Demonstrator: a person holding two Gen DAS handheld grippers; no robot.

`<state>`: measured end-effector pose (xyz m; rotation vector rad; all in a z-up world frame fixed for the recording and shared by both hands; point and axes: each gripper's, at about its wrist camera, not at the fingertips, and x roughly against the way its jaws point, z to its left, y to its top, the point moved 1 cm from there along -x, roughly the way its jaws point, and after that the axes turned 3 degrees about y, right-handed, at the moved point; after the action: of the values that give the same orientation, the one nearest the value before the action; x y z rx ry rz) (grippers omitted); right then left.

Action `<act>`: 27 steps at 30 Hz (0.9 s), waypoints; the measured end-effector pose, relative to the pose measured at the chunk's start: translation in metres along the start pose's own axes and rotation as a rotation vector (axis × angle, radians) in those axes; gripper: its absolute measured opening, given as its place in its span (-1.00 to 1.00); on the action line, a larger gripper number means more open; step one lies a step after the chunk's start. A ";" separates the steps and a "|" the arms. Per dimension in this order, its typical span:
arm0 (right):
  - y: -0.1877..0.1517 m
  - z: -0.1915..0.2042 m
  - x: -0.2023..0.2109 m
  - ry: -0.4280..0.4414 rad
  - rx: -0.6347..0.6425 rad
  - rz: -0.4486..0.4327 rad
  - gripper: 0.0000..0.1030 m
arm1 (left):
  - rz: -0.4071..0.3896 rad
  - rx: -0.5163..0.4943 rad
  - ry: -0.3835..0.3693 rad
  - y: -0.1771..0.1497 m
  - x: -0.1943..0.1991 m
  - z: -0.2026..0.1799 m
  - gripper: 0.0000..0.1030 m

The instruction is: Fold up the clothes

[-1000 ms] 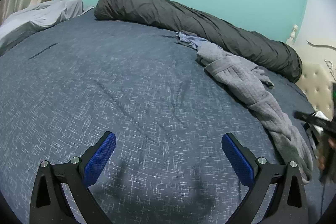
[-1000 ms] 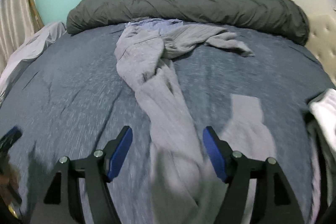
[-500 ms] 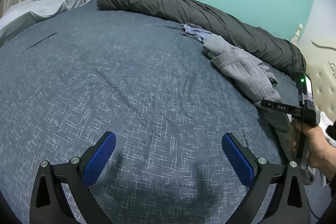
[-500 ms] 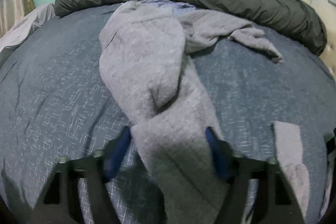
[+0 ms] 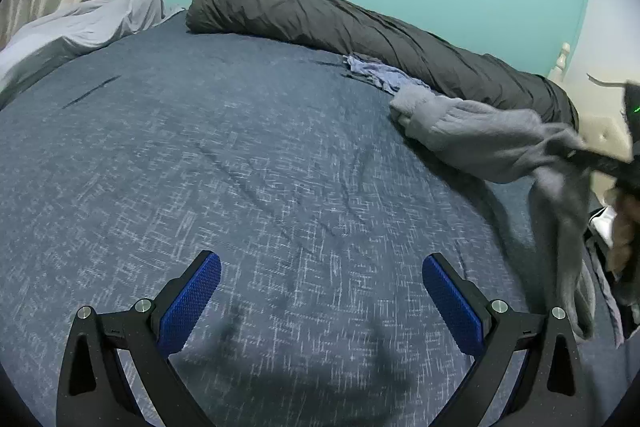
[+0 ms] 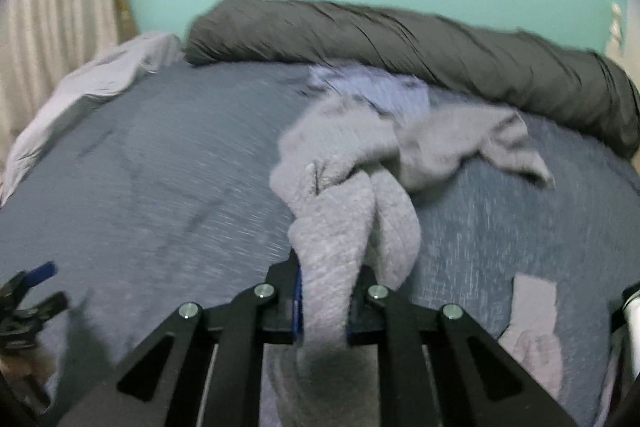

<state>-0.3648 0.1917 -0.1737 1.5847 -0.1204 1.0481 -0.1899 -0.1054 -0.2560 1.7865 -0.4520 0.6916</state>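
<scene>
A grey fleece garment [image 6: 352,155] lies bunched on the blue bedspread [image 6: 160,187], one end lifted. My right gripper [image 6: 324,291] is shut on that lifted end, and the cloth hangs down between its fingers. In the left wrist view the same garment [image 5: 480,135] stretches from the bed up to the right gripper at the frame's right edge. My left gripper [image 5: 320,295] is open over bare bedspread [image 5: 240,167], well left of the garment, with nothing between its blue pads. A light blue cloth [image 5: 372,73] lies behind the garment.
A rolled dark grey duvet [image 5: 360,31] runs along the far side against the teal wall. A pale grey sheet [image 5: 80,27] is heaped at the far left. A small grey cloth piece [image 6: 534,301] lies near the right. The padded headboard [image 5: 604,123] is at right.
The right gripper has shut on the grey garment's end and lifted it, pulling the cloth up off the bed. The left gripper stays open over the bedspread.
</scene>
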 end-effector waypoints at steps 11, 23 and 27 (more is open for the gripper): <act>0.019 0.031 0.161 0.116 0.034 -0.110 -0.75 | 0.017 0.027 -0.103 -0.014 0.046 0.000 0.99; -0.072 -0.008 0.127 -0.152 -0.110 0.076 -0.70 | 0.100 -0.028 -0.269 -0.038 0.052 -0.049 0.99; -0.099 -0.032 0.104 -0.292 -0.167 0.092 -0.55 | 0.132 -0.068 -0.287 -0.045 0.038 -0.059 0.99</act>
<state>-0.2620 0.2968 -0.1799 1.5821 -0.4718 0.8471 -0.1478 -0.0340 -0.2509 1.8099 -0.7831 0.5040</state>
